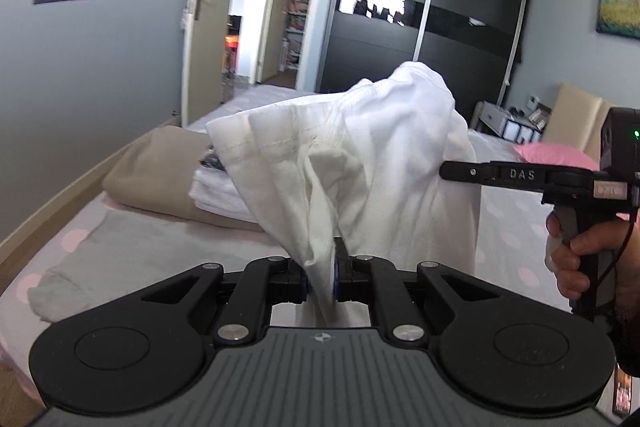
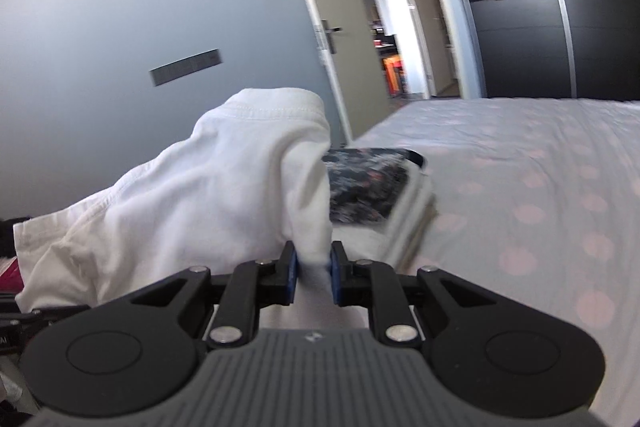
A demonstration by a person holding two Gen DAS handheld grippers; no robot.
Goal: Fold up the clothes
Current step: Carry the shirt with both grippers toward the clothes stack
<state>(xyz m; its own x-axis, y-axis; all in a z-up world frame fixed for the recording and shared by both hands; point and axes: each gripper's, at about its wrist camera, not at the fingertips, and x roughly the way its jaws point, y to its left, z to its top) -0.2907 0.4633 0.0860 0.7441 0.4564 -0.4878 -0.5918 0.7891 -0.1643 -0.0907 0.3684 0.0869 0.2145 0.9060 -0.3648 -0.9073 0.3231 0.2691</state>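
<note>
A white garment (image 1: 360,155) hangs in the air above the bed, held by both grippers. My left gripper (image 1: 322,279) is shut on a bunched edge of it at the bottom of the left wrist view. My right gripper (image 2: 314,277) is shut on another fold of the same white garment (image 2: 208,195). In the left wrist view the right gripper (image 1: 444,171) comes in from the right, its fingertips buried in the cloth.
The bed (image 1: 512,211) has a sheet with pink dots. A stack of folded clothes (image 2: 372,187) with a dark patterned piece on top lies by the wall, on a beige blanket (image 1: 160,171). A grey garment (image 1: 120,251) lies flat. A pink pillow (image 1: 556,155) lies at the far right.
</note>
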